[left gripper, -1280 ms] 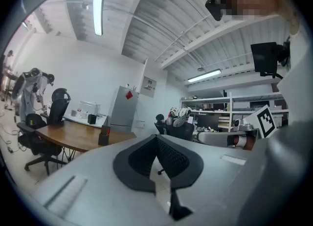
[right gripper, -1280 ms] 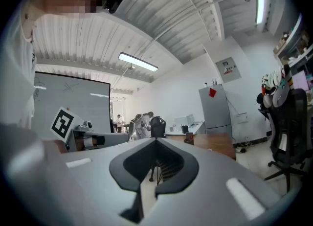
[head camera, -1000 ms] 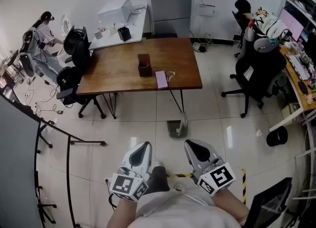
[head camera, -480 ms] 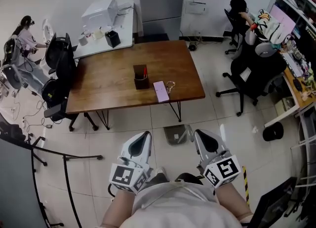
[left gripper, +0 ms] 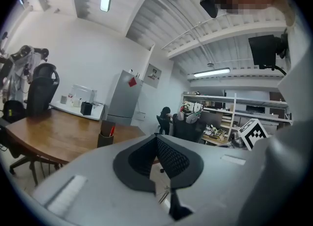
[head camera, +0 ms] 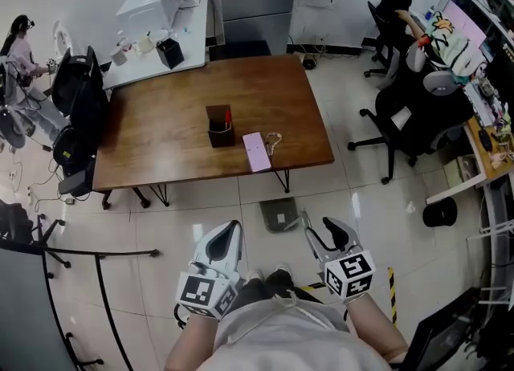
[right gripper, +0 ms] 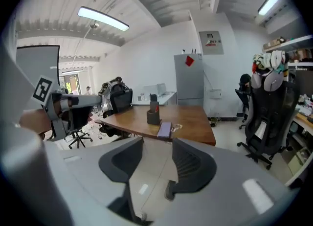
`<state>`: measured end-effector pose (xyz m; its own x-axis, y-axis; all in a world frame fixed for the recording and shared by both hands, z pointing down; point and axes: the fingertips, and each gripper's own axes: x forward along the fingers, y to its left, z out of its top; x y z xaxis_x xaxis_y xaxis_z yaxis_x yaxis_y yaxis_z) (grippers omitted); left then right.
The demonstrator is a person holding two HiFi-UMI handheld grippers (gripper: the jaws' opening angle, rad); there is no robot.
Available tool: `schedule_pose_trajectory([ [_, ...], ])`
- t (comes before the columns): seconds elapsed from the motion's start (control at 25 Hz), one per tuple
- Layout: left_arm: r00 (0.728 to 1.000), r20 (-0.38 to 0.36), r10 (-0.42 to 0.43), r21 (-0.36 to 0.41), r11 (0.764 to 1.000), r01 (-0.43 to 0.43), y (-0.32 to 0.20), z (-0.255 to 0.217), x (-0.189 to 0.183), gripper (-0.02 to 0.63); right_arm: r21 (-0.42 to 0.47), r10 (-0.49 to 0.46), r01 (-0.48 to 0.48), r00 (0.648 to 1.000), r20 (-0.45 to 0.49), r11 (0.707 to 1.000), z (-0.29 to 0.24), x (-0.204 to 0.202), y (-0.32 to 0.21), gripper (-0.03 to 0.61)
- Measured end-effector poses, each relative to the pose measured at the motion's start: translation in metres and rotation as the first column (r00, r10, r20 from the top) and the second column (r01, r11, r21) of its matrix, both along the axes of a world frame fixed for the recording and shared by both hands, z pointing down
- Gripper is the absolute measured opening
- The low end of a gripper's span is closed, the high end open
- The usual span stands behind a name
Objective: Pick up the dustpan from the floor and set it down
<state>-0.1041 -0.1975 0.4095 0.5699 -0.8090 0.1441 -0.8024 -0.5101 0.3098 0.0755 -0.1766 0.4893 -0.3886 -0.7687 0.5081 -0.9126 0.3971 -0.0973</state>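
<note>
The grey dustpan [head camera: 279, 214] lies on the tiled floor just in front of the wooden table [head camera: 161, 152], with its thin handle [head camera: 303, 220] pointing toward me. My right gripper [head camera: 322, 234] hangs just behind and right of the handle. It tilts down, and its jaws have just been opening with nothing between them. In the right gripper view, the gap of the right gripper [right gripper: 157, 146] shows the floor and part of the dustpan [right gripper: 145, 183]. My left gripper [head camera: 227, 238] hovers left of the pan, shut and empty, and the left gripper [left gripper: 156, 141] shows its pads meeting.
On the table stand a dark pen holder [head camera: 218, 132] and a pink notebook [head camera: 257, 151]. Black office chairs [head camera: 405, 112] and a black bin [head camera: 440, 215] are to the right. A black rail [head camera: 96, 255] runs at the left, with striped tape [head camera: 392, 283] on the floor.
Both grippers have come closer to the dustpan. The right one has dipped lower and its jaws have parted. The dustpan stays where it was on the floor.
</note>
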Motion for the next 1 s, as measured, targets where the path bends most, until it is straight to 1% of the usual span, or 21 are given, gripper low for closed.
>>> schedule_pose_trajectory([
  [0.08, 1.000, 0.001, -0.009, -0.028, 1.000, 0.009, -0.009, 0.018, 0.002, 0.012, -0.095, -0.010, 0.006, 0.999, -0.050, 0.995, 0.042, 0.005, -0.010, 0.218],
  [0.16, 1.000, 0.001, -0.009, -0.062, 0.998, 0.009, -0.017, 0.032, 0.005, 0.013, -0.219, -0.025, 0.004, 0.995, -0.094, 0.976, 0.095, 0.010, -0.018, 0.269],
  [0.24, 1.000, 0.004, 0.003, -0.078, 0.997, -0.003, -0.023, 0.045, 0.009, 0.013, -0.340, -0.037, -0.004, 0.993, -0.116, 0.941, 0.145, 0.016, -0.025, 0.278],
  [0.32, 1.000, 0.016, 0.010, -0.078, 0.997, -0.009, -0.029, 0.062, 0.011, 0.012, -0.431, -0.040, -0.018, 0.991, -0.125, 0.902, 0.188, 0.023, -0.033, 0.278],
  [0.4, 1.000, 0.026, 0.001, -0.081, 0.997, 0.001, -0.033, 0.081, 0.009, 0.012, -0.505, -0.036, -0.037, 0.990, -0.134, 0.862, 0.225, 0.031, -0.038, 0.278],
  [0.52, 0.999, 0.029, -0.023, -0.107, 0.994, 0.026, -0.033, 0.110, 0.004, 0.012, -0.609, -0.020, -0.070, 0.990, -0.140, 0.790, 0.271, 0.038, -0.037, 0.276],
  [0.56, 0.999, 0.032, -0.029, -0.116, 0.993, 0.032, -0.033, 0.118, 0.002, 0.012, -0.634, -0.021, -0.075, 0.990, -0.143, 0.770, 0.282, 0.038, -0.037, 0.276],
  [0.6, 0.999, 0.034, -0.032, -0.121, 0.992, 0.036, -0.032, 0.123, 0.001, 0.013, -0.650, -0.028, -0.079, 0.988, -0.153, 0.756, 0.291, 0.038, -0.036, 0.256],
  [0.64, 0.999, 0.031, -0.033, -0.121, 0.992, 0.037, -0.031, 0.126, 0.001, 0.012, -0.658, -0.041, -0.084, 0.984, -0.173, 0.748, 0.298, 0.038, -0.036, 0.220],
  [0.68, 0.999, 0.023, -0.034, -0.116, 0.993, 0.036, -0.030, 0.126, 0.000, 0.013, -0.658, -0.053, -0.093, 0.979, -0.198, 0.747, 0.304, 0.039, -0.036, 0.158],
  [0.72, 0.999, 0.013, -0.034, -0.109, 0.993, 0.035, -0.029, 0.124, 0.000, 0.012, -0.654, -0.058, -0.102, 0.974, -0.218, 0.750, 0.308, 0.040, -0.037, 0.116],
  [0.8, 0.999, 0.000, -0.035, -0.096, 0.995, 0.035, -0.027, 0.121, -0.002, 0.013, -0.653, -0.049, -0.111, 0.974, -0.222, 0.749, 0.314, 0.038, -0.038, 0.097],
  [0.92, 0.999, 0.003, -0.039, -0.090, 0.995, 0.040, -0.025, 0.119, -0.006, 0.013, -0.679, -0.019, -0.117, 0.982, -0.189, 0.725, 0.319, 0.032, -0.036, 0.031],
  [1.0, 0.999, 0.005, -0.043, -0.094, 0.995, 0.044, -0.022, 0.117, -0.008, 0.012, -0.680, -0.019, -0.117, 0.982, -0.189, 0.724, 0.316, 0.031, -0.033, 0.014],
])
